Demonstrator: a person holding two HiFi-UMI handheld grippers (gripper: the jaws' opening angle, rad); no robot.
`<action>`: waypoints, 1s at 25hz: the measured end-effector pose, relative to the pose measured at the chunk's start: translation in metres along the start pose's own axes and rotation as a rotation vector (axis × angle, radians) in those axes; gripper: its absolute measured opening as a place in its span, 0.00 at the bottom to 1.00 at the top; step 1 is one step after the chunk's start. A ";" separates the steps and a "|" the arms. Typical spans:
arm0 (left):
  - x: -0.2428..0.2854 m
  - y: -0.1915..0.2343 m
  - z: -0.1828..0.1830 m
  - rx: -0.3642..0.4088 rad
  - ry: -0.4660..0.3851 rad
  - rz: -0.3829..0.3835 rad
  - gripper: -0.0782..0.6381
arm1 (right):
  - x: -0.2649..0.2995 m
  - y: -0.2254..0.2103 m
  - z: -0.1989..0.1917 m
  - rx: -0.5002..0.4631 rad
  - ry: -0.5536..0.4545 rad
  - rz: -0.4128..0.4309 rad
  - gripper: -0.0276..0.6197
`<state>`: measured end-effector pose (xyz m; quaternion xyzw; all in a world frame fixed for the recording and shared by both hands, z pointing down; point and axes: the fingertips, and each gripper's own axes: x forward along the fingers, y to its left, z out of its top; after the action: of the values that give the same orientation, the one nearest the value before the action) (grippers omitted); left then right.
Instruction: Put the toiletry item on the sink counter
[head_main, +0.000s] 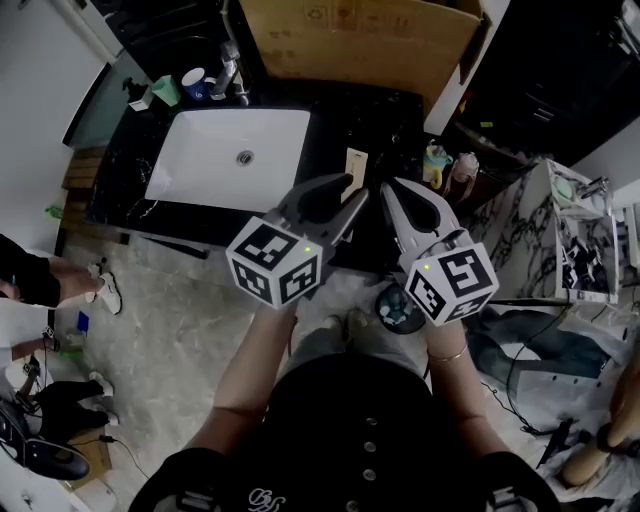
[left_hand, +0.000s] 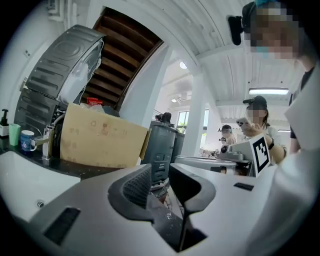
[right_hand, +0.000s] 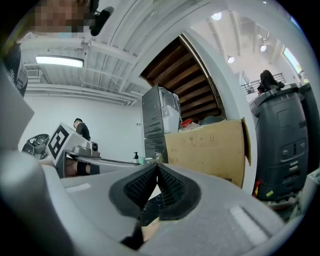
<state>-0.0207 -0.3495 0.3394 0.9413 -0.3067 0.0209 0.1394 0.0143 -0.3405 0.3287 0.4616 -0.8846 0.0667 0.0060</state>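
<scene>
A small tan rectangular toiletry item (head_main: 356, 160) lies on the black sink counter (head_main: 375, 125), just right of the white basin (head_main: 230, 155). Both grippers hover over the counter's front edge, just short of the item. My left gripper (head_main: 355, 188) (left_hand: 160, 175) is open by a narrow gap, with nothing between its pads. My right gripper (head_main: 385, 190) (right_hand: 157, 168) is shut, its ribbed pads meeting at the tips. A tan patch shows low behind its jaws; I cannot tell what it is.
A faucet (head_main: 232, 75), a blue mug (head_main: 195, 84), a green cup (head_main: 166, 91) and a soap pump bottle (left_hand: 4, 124) stand behind the basin. A big cardboard box (head_main: 360, 35) leans at the back. Small bottles (head_main: 437, 165) sit right of the counter, and people stand around.
</scene>
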 end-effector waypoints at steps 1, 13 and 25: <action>0.000 -0.001 0.006 0.006 -0.017 -0.003 0.27 | 0.000 0.001 0.003 -0.005 -0.005 0.001 0.05; -0.006 -0.019 0.032 0.053 -0.103 -0.036 0.17 | -0.007 0.008 0.027 -0.039 -0.048 0.008 0.05; -0.006 -0.013 0.029 0.051 -0.097 -0.021 0.13 | -0.005 0.014 0.025 -0.057 -0.039 0.023 0.05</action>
<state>-0.0197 -0.3440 0.3079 0.9476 -0.3027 -0.0182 0.1004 0.0073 -0.3314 0.3025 0.4522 -0.8913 0.0326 0.0012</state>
